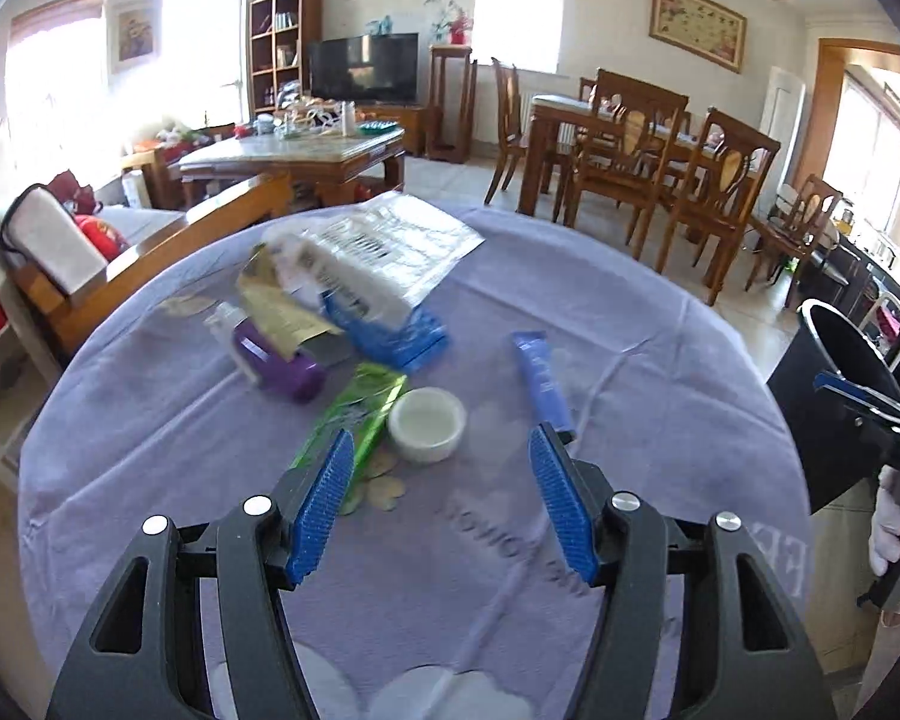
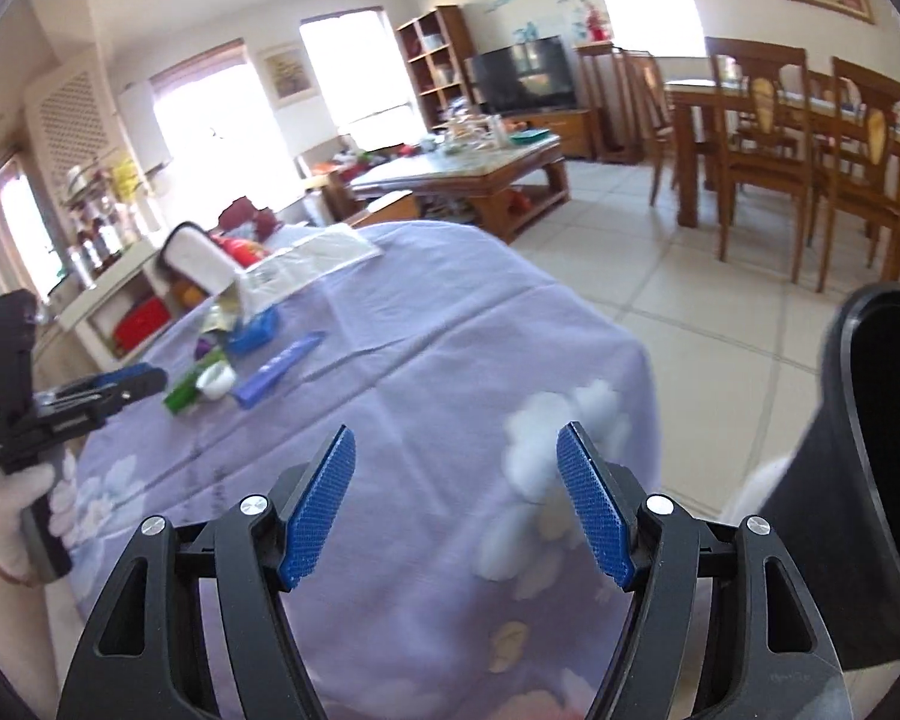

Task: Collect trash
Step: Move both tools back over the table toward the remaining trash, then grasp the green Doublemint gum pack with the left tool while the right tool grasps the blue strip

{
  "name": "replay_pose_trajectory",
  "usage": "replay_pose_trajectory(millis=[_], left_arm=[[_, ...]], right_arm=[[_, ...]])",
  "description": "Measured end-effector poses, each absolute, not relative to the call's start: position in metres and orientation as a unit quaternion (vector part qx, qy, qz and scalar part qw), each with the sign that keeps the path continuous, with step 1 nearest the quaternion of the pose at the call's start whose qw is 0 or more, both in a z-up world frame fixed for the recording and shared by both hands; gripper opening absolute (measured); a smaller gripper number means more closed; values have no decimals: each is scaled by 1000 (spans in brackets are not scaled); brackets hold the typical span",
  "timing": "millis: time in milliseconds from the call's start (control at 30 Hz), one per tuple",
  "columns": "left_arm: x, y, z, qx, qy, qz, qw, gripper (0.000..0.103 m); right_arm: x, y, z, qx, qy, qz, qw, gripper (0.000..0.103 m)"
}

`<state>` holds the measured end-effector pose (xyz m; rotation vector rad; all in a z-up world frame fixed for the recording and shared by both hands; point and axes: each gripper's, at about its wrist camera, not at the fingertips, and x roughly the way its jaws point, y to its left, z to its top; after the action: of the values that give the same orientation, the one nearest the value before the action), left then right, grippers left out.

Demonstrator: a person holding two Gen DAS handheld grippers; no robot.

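Note:
Trash lies on a purple cloth-covered table (image 1: 660,360): a white round cup (image 1: 427,425), a green wrapper (image 1: 360,417), a blue tube (image 1: 543,378), a purple bottle (image 1: 276,360), a blue pack (image 1: 390,330) and clear plastic packaging (image 1: 384,252). My left gripper (image 1: 444,450) is open and empty, just short of the cup. My right gripper (image 2: 457,450) is open and empty over the table's near right edge, beside a black bin (image 2: 870,450). The bin also shows in the left wrist view (image 1: 834,384). The tube (image 2: 279,369) and cup (image 2: 216,383) show far left in the right wrist view.
A sofa (image 1: 150,252) stands to the left of the table. A coffee table (image 1: 306,156) and a dining table with chairs (image 1: 648,144) stand beyond on the tiled floor. A low shelf with bottles (image 2: 108,276) is at the far left.

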<state>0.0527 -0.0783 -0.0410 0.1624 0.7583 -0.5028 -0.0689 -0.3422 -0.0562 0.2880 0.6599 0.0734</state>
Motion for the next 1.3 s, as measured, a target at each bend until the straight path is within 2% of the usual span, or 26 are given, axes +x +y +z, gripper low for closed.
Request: replay_pose_trajectory(millis=[267, 367, 533, 633, 667, 700, 733, 800, 900, 1100, 1300], left_arm=[[84, -44, -62, 87, 414, -228, 877, 60], [90, -44, -70, 96, 437, -238, 862, 53], [96, -45, -74, 106, 435, -253, 858, 51], [97, -54, -76, 128, 437, -255, 853, 44], [96, -57, -76, 138, 434, -256, 852, 37], [96, -59, -76, 148, 431, -254, 853, 31], [96, -59, -76, 150, 430, -254, 853, 30], [98, -58, -76, 148, 430, -254, 854, 30], [99, -57, -76, 150, 428, -250, 855, 30], [98, -51, -70, 128, 420, -232, 868, 30], [88, -47, -58, 123, 383, -229, 887, 30]], right_arm=[[16, -248, -40, 120, 370, 95, 916, 70], [44, -233, -43, 112, 395, 87, 908, 70], [75, -217, -58, 84, 428, 68, 897, 70], [87, -208, -68, 55, 445, 56, 892, 70], [92, -204, -72, 44, 450, 52, 890, 69], [95, -201, -75, 32, 456, 49, 888, 61], [98, -199, -80, 24, 461, 47, 886, 57], [100, -195, -83, 4, 461, 41, 887, 54], [101, -192, -85, -13, 460, 34, 887, 45], [101, -197, -86, -5, 457, 43, 889, 16], [90, -213, -78, 33, 440, 66, 895, 11]])
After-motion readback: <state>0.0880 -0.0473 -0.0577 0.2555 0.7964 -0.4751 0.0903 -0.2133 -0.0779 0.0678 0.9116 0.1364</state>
